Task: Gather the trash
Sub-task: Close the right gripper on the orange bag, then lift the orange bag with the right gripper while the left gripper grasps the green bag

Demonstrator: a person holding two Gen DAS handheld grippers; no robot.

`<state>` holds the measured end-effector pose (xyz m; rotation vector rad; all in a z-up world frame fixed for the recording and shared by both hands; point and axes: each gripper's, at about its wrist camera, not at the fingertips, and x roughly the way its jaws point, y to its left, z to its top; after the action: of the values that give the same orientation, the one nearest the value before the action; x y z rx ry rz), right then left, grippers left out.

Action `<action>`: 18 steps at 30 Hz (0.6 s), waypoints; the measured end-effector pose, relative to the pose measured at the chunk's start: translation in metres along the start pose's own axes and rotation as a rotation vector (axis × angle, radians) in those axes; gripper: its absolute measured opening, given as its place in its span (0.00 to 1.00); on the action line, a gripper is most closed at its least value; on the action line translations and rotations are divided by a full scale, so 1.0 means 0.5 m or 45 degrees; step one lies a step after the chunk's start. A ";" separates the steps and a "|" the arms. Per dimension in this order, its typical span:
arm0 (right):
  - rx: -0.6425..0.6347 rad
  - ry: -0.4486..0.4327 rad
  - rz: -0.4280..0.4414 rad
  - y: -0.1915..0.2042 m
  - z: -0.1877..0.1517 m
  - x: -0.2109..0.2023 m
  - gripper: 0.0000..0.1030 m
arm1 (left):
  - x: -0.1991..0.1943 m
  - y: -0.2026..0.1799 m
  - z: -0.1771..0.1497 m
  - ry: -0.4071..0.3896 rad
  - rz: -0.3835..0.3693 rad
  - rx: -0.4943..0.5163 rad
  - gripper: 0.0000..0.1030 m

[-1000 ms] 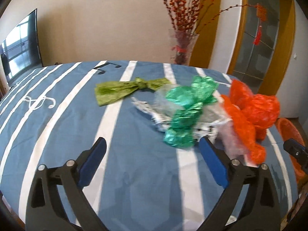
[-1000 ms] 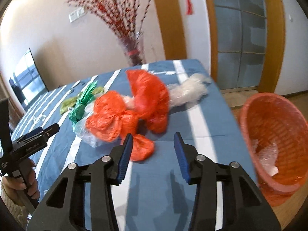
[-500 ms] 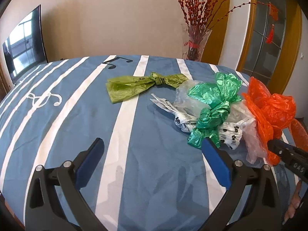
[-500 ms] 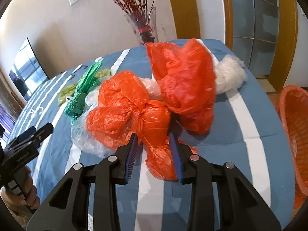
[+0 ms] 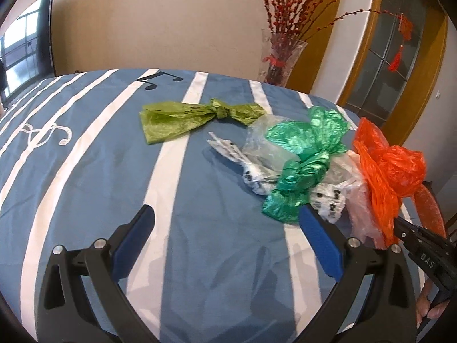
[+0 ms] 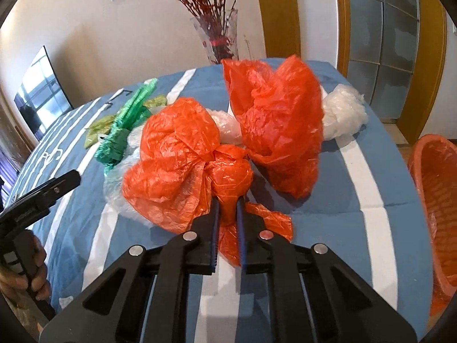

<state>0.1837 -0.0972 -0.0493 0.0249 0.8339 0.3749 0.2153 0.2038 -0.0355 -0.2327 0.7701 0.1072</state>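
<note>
My right gripper [image 6: 227, 204] angled down at frame centre, fingers just closed on the orange bag [image 6: 200, 157], left gripper [image 5: 225, 237] tilted over the tabletop [image 5: 100, 157], fingers spread wide, empty

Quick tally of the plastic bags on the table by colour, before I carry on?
Orange bags: 2, the knotted orange bag pinched in the right gripper and the second orange bag
Dark green bag: 1
Light green bag: 1
Clear or white bags: at least 2; the pile hides their edges
Total: at least 6
</note>
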 end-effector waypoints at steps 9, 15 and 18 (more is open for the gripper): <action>-0.011 -0.190 -0.029 -0.018 0.010 -0.130 0.11 | 0.002 -0.064 0.023 -0.032 -0.058 0.080 0.86; 0.018 -0.233 -0.101 -0.058 0.009 -0.175 0.11 | 0.036 -0.111 0.043 -0.002 -0.082 0.139 0.66; 0.055 -0.214 -0.128 -0.087 0.000 -0.175 0.11 | 0.045 -0.125 0.049 -0.008 -0.096 0.149 0.64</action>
<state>0.1442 -0.1671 0.0062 0.0540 0.6743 0.2564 0.2592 0.1493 -0.0237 -0.1496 0.7575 -0.0083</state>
